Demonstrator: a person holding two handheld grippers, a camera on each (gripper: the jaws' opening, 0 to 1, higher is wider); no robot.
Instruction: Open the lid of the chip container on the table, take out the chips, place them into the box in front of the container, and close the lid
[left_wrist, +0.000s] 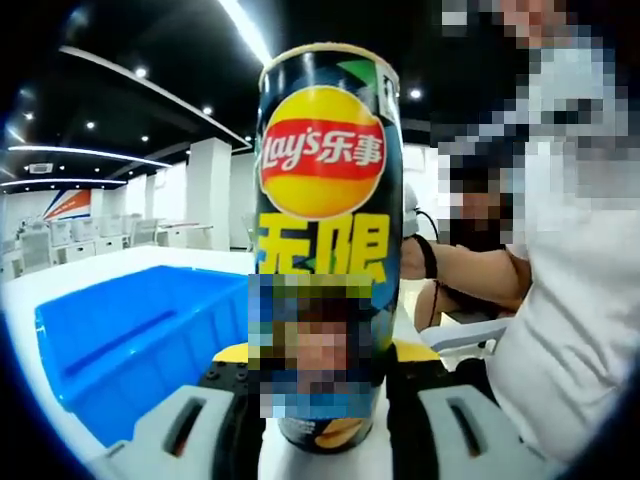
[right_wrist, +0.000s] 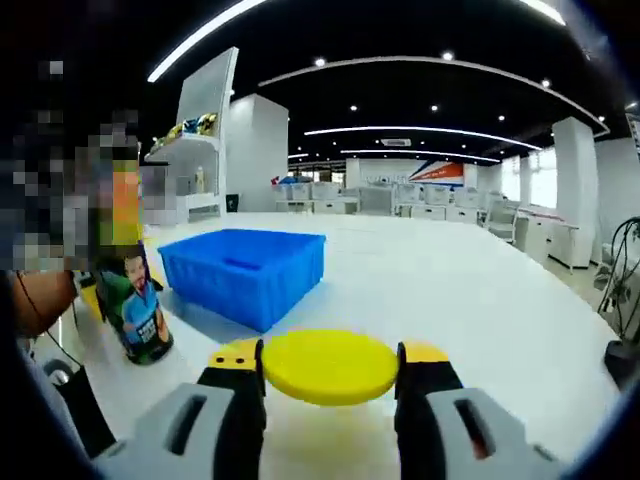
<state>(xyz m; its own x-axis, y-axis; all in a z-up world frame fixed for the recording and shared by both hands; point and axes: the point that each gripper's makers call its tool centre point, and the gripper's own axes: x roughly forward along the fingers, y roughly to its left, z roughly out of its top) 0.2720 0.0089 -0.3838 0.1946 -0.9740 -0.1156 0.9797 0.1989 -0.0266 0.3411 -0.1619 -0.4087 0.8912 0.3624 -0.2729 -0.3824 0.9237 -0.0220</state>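
Observation:
A tall dark Lay's chip can (left_wrist: 325, 150) stands upright between the jaws of my left gripper (left_wrist: 322, 400), which is shut on its lower part. The can's top rim shows bare, with no lid on it. In the right gripper view the same can (right_wrist: 135, 300) stands on the table at the left. My right gripper (right_wrist: 330, 385) is shut on the flat yellow lid (right_wrist: 330, 365), held level just above the table. The blue box (left_wrist: 140, 335) lies left of the can; in the right gripper view the blue box (right_wrist: 245, 265) sits behind the lid and right of the can.
The white table (right_wrist: 470, 290) stretches wide to the right of the box. A person in a white shirt (left_wrist: 570, 300) stands close by the can, with a forearm (right_wrist: 40, 295) near it. Office desks and pillars are far behind.

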